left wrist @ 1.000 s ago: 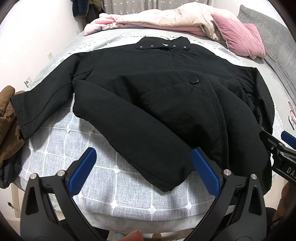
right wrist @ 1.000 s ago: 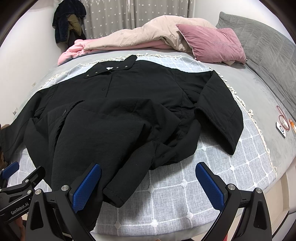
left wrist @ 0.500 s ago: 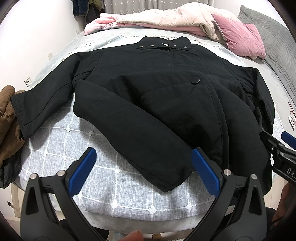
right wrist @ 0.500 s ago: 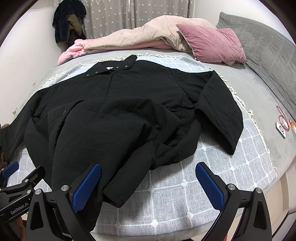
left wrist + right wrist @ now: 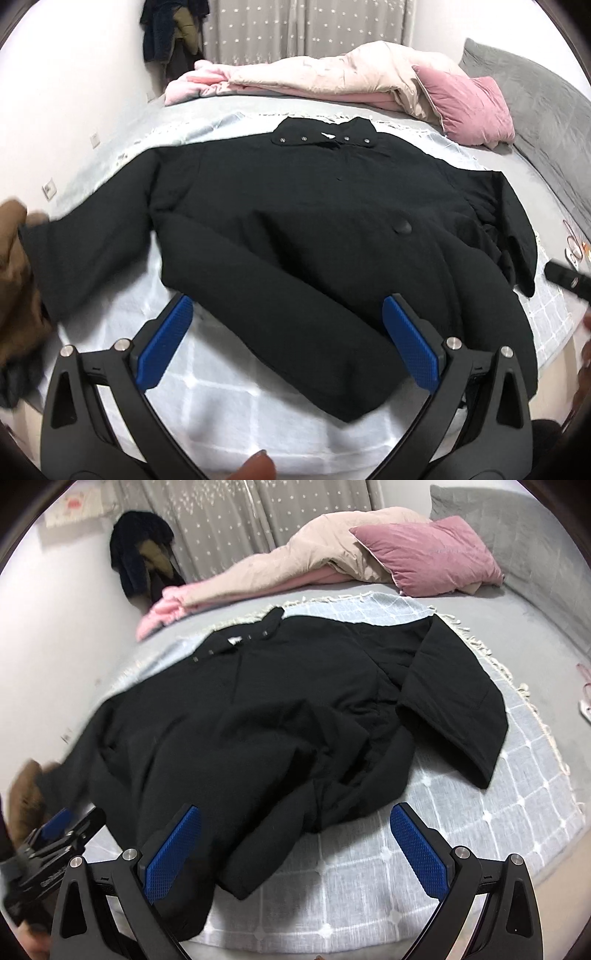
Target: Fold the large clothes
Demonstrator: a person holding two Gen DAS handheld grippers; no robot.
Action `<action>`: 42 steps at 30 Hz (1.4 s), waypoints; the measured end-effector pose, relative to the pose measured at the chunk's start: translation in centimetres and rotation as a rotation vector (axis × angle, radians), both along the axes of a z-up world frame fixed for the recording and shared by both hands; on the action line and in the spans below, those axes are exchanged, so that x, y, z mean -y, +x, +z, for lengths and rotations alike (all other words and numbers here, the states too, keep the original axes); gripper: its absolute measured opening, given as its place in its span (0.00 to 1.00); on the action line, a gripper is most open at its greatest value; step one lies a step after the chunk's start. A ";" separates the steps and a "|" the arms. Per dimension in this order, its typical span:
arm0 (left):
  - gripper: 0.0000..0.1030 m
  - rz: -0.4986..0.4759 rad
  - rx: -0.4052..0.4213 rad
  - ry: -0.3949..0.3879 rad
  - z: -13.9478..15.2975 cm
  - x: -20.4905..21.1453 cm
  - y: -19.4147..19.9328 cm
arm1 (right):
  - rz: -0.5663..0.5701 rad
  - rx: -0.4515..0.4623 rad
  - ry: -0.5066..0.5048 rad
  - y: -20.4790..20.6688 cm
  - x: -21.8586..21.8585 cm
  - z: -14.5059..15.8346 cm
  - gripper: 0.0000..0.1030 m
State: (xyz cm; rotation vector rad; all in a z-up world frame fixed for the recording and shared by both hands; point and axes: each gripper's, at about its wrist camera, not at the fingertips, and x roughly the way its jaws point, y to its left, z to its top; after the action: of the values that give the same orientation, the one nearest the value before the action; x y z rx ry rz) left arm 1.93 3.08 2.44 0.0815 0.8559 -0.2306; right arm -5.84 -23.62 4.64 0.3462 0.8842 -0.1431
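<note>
A large black jacket (image 5: 303, 221) lies face up on a grey checked blanket (image 5: 229, 402) on the bed, collar (image 5: 325, 134) at the far end. Its lower front flap is folded over diagonally. One sleeve (image 5: 88, 251) stretches to the left edge, the other sleeve (image 5: 454, 701) lies bent on the right. My left gripper (image 5: 288, 339) is open and empty above the near hem. My right gripper (image 5: 295, 849) is open and empty above the hem's right part. Each gripper shows at the edge of the other's view.
Pink and beige bedding (image 5: 332, 77) and a pink pillow (image 5: 469, 103) lie at the far end of the bed. Brown clothing (image 5: 14, 280) sits at the left edge. Dark clothes (image 5: 142, 554) hang by the curtain. Small items (image 5: 574, 249) lie at the bed's right side.
Both grippers have moved forward over the jacket's near hem and tilted up, so the views shifted and blurred. Both stay open. The jacket has not moved.
</note>
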 end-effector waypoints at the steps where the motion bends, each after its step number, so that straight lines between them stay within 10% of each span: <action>1: 0.99 -0.021 -0.012 -0.014 0.4 -0.7 1.1 | 0.010 0.010 -0.011 0.4 0.4 0.5 1.00; 7: 0.99 -0.034 -0.021 0.087 2.3 -4.1 10.0 | 0.186 0.002 -0.210 6.0 2.4 2.9 1.00; 19: 0.98 -0.076 -0.097 0.378 -4.2 -5.2 33.1 | 0.293 -0.228 -0.109 24.3 11.8 -2.9 1.00; 30: 0.92 -0.240 -0.285 0.015 -11.5 -2.6 45.4 | 0.342 -0.213 -0.073 39.6 16.7 -9.9 0.99; 36: 0.92 -0.264 -0.281 0.011 -13.2 -1.6 45.1 | 0.328 -0.216 -0.079 41.7 16.9 -15.4 1.00; 39: 0.65 -0.241 -0.285 -0.015 -12.6 -1.4 44.5 | 0.283 -0.178 -0.084 40.6 16.7 -15.1 0.97; 41: 0.20 -0.220 -0.297 -0.030 -12.3 -1.6 44.5 | 0.284 -0.159 -0.088 39.7 16.3 -14.4 0.62; 42: 0.15 -0.205 -0.309 -0.033 -12.3 -1.0 44.7 | 0.276 -0.151 -0.084 39.1 16.2 -13.9 0.47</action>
State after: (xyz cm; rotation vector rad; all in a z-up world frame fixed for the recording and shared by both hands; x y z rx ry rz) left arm 46.61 4.11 -9.87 0.1044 1.1518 -0.4585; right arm 33.28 -39.80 -9.26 0.1331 1.0633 0.0494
